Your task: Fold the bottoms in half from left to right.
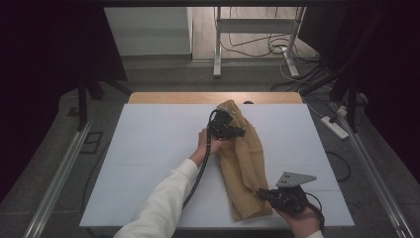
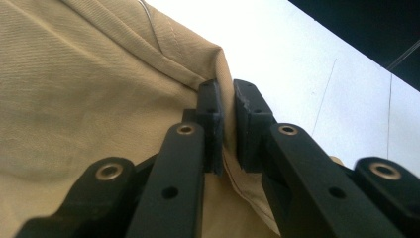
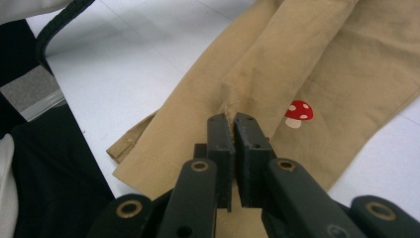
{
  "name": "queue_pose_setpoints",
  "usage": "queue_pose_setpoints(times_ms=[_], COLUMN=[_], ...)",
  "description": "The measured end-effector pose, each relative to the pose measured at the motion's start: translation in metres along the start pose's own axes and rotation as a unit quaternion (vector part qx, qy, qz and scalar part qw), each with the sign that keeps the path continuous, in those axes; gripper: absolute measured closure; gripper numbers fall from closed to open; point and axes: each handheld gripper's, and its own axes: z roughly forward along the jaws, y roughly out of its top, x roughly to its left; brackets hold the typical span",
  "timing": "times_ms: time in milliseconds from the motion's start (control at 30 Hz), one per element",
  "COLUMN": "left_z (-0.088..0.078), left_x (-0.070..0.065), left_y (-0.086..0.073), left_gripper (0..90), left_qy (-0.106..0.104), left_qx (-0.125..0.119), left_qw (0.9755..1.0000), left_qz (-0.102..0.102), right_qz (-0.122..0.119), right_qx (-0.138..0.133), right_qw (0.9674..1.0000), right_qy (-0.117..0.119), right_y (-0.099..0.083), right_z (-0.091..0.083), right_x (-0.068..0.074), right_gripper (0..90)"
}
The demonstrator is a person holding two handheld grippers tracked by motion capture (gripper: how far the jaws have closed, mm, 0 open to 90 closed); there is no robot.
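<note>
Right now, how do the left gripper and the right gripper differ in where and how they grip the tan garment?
The left gripper pinches the tan garment at its far end, on a raised fold by a corner; the right gripper pinches the near end, close to the table's front edge. A grey plate tops the right gripper; I can't make one out on the left. A red mushroom print lies beside the right gripper's jaws. Both are shut on the fabric.
</note>
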Motion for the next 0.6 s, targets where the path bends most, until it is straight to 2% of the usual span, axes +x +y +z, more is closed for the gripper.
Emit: queue_pose_setpoints(times_ms=[167, 233, 300, 333, 367, 433, 500, 600], left_z=[0.004, 0.005, 0.004, 0.003, 0.001, -0.004, -0.01, -0.021], left_x=[-0.001, -0.002, -0.004, -0.005, -0.005, -0.004, -0.004, -0.004], left_y=[0.0, 0.0, 0.001, 0.001, 0.0, -0.003, -0.006, -0.011], left_gripper=[79.3, 69.7, 53.2, 44.6, 40.8, 39.1, 39.0, 39.0], left_qy=[-0.001, -0.001, 0.007, 0.014, 0.018, 0.019, 0.021, 0.021], left_qx=[0.001, -0.003, -0.009, -0.01, -0.01, -0.013, -0.015, -0.015], left_qw=[1.0, 1.0, 0.9999, 0.9999, 0.9998, 0.9997, 0.9997, 0.9996], left_qz=[0.0, -0.003, -0.004, -0.003, 0.0, 0.003, 0.003, 0.008], right_qz=[-0.002, -0.001, -0.002, -0.003, -0.003, 0.002, 0.006, 0.017], right_qx=[0.001, 0.002, 0.001, 0.0, -0.003, -0.005, -0.015, -0.021], right_qw=[1.0, 1.0, 1.0, 1.0, 1.0, 0.9998, 0.9992, 0.9984], right_qy=[-0.001, -0.001, -0.003, -0.005, -0.007, -0.017, -0.036, -0.049], right_y=[0.0, -0.001, -0.001, -0.002, -0.003, -0.004, -0.005, -0.006], right_z=[0.0, 0.0, -0.001, -0.001, -0.001, -0.002, -0.003, -0.005], right_x=[0.001, 0.001, 0.001, 0.0, 0.0, -0.002, -0.004, -0.008], right_gripper=[85.4, 85.3, 82.8, 76.8, 69.8, 56.2, 46.6, 40.9])
